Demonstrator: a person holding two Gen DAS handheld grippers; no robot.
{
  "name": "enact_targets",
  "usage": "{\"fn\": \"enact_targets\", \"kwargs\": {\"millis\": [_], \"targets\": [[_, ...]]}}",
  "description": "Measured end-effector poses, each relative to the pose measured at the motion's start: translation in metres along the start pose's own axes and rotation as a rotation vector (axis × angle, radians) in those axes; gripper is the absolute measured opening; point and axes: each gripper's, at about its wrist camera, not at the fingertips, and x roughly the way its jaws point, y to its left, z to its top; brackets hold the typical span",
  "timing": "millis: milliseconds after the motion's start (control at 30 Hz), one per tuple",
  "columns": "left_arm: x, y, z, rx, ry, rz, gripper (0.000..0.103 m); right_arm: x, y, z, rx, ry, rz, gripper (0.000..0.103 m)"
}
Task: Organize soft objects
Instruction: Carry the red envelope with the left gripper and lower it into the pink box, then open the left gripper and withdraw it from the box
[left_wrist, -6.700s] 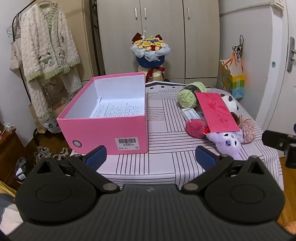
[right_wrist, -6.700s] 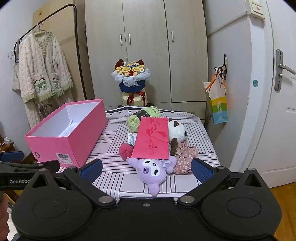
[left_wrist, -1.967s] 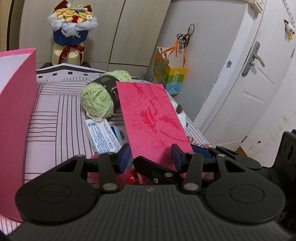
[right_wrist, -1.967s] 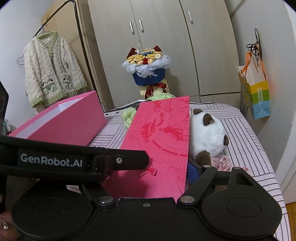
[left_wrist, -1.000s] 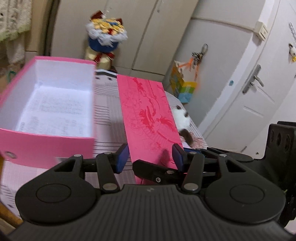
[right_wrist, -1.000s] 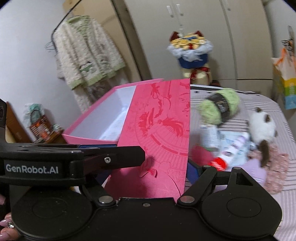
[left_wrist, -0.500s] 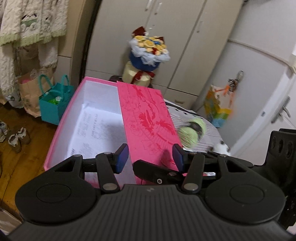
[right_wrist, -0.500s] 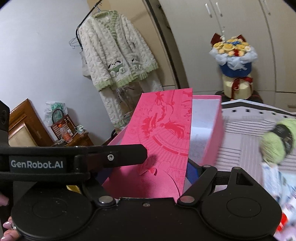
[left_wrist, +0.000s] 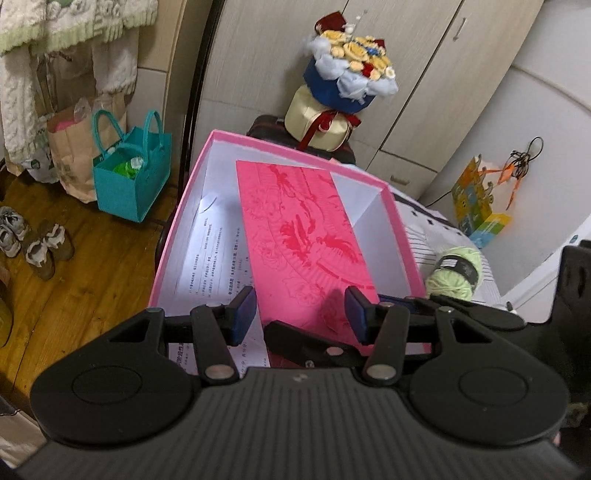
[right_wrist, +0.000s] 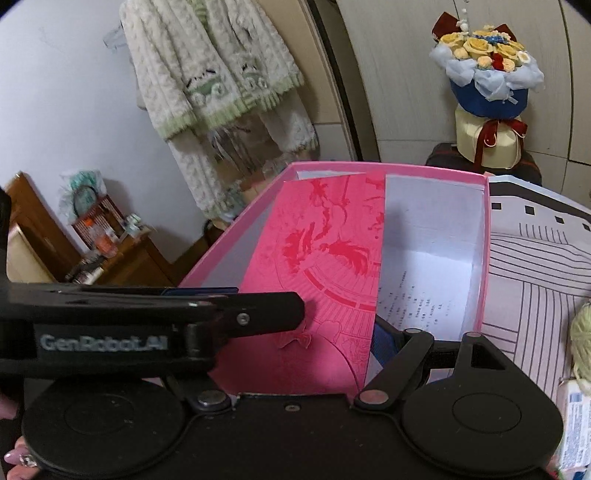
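Here the red envelope (left_wrist: 303, 240) hangs over the open pink box (left_wrist: 402, 236), its far end reaching toward the box's back wall and its near end between the fingers of both claws. The left claw (left_wrist: 301, 314) stands fairly wide, its blue pads on either side of the envelope's near end, and whether they touch the edges cannot be told. The right claw (right_wrist: 306, 325) is partly hidden by the left claw's arm crossing in front, but its one visible blue pad (right_wrist: 382, 339) sits against the envelope's right edge, apparently pinching the envelope. A printed sheet (left_wrist: 214, 258) lies on the box floor beneath. A green yarn ball (left_wrist: 456, 273) rests on the striped worktop (right_wrist: 535, 280) just beside the box.
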Motion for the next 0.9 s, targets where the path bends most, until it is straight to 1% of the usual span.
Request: {"fn": "enact_targets", "kwargs": {"millis": [300,400,433,467,600,667,733,900], "targets": [[0.008,0.009,-0.001,-0.013,0.025,0.015,0.051,0.019,0.005,0.006,-0.043,0.108,-0.039,0.085],[0.009,0.008,0.0,-0.005,0.02,0.017,0.057,0.022,0.004,0.007,-0.046,0.135,-0.037,0.088],[0.008,0.007,0.0,-0.002,0.017,0.026,0.061,0.022,0.005,0.006,-0.046,0.138,-0.043,0.088],[0.007,0.006,-0.001,0.003,0.008,0.04,0.064,0.022,0.005,0.006,-0.047,0.138,-0.051,0.088],[-0.001,-0.002,-0.006,0.051,-0.05,0.118,0.067,0.015,0.007,0.003,-0.066,0.12,-0.053,0.089],[-0.007,-0.005,-0.008,0.072,-0.071,0.142,0.068,0.011,0.01,0.001,-0.08,0.111,-0.049,0.089],[-0.014,-0.008,-0.01,0.094,-0.081,0.147,0.068,0.005,0.013,-0.001,-0.093,0.103,-0.047,0.089],[-0.038,-0.017,-0.015,0.128,-0.106,0.127,0.068,-0.017,0.021,-0.008,-0.129,0.064,-0.065,0.089]]}}
